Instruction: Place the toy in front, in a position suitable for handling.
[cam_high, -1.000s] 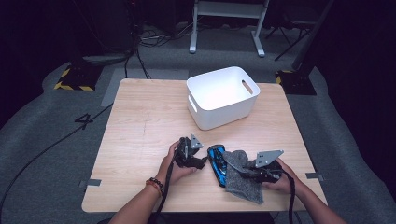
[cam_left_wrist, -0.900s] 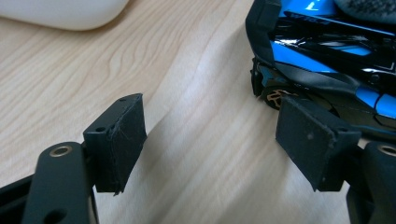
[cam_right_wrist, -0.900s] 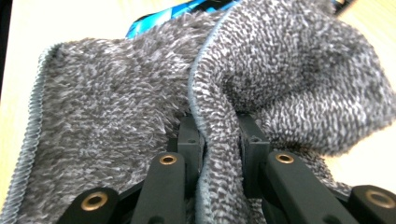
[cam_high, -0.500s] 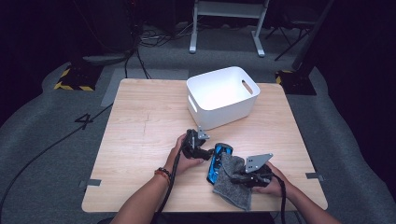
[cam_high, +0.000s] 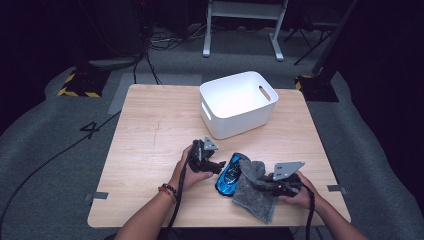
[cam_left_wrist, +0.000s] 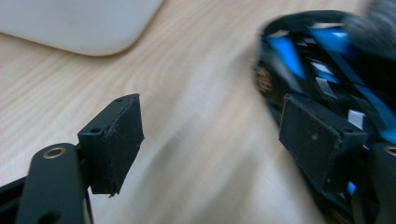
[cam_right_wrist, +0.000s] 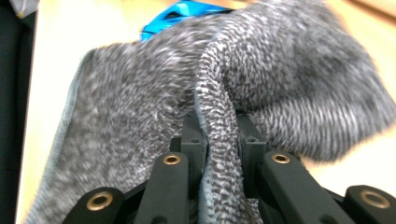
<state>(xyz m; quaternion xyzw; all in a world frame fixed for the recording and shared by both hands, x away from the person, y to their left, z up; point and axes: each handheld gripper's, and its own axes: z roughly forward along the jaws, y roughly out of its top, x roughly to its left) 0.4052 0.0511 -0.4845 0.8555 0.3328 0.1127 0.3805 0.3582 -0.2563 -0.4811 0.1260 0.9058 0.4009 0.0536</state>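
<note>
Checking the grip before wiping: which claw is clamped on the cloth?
The right claw: its jaws pinch a fold of the grey cloth. The left claw stands open beside the blue car.

Pretty dim room, only the light wooden table properly lit. Grey carpet floor all round, with a taped "4" and black cables snaking off into the dark. White metal frame legs at the back, yellow-black hazard tape on a base at left
</note>
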